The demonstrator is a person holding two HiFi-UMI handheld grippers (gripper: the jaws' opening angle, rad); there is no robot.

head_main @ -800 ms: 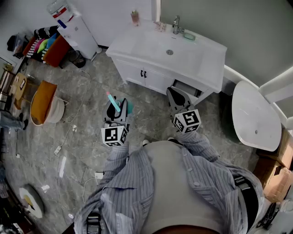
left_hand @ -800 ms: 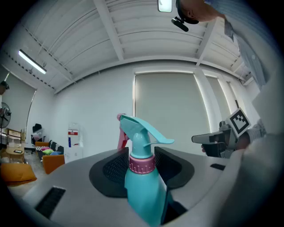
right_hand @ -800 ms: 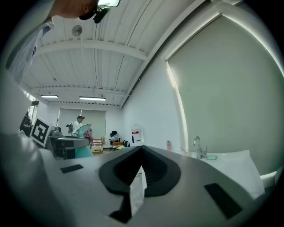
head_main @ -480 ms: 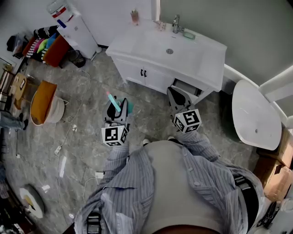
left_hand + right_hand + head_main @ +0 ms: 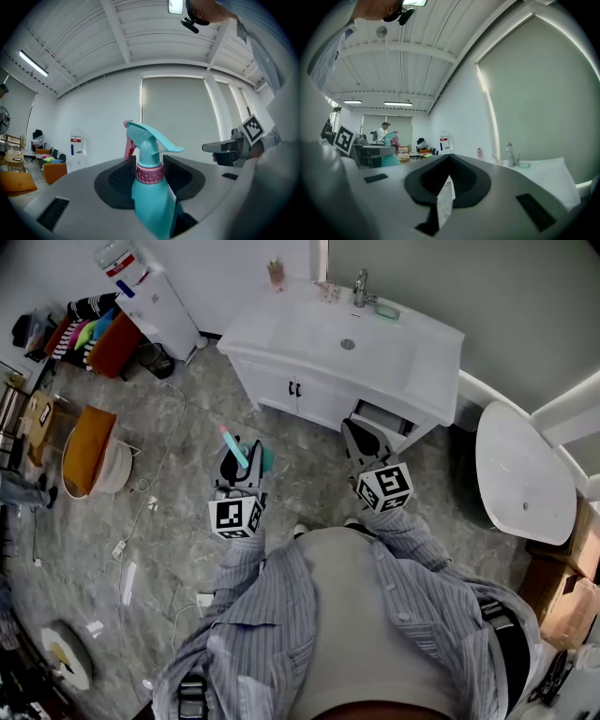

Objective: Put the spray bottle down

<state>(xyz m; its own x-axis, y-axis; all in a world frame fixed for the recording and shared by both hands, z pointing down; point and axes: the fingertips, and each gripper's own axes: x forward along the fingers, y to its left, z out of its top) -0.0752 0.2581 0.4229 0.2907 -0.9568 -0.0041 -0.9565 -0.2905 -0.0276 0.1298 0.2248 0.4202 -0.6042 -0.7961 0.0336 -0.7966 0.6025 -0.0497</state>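
A teal spray bottle point(image 5: 150, 197) with a pink collar and teal trigger stands upright between the black pads of my left gripper point(image 5: 151, 171), which is shut on its neck. In the head view the bottle point(image 5: 265, 460) shows at the left gripper point(image 5: 241, 463), held level above the grey floor in front of the person. My right gripper point(image 5: 364, 441) is held level beside it, near the vanity's corner. Its jaws point(image 5: 447, 176) are closed together on a thin white scrap point(image 5: 445, 202) that hangs between them.
A white vanity point(image 5: 412, 362) with a sink, faucet point(image 5: 360, 287) and a pink bottle point(image 5: 276, 275) stands ahead. A white fixture point(image 5: 521, 476) is at the right. A water dispenser point(image 5: 142, 289), an orange chair point(image 5: 87, 446) and cables point(image 5: 164, 465) lie to the left.
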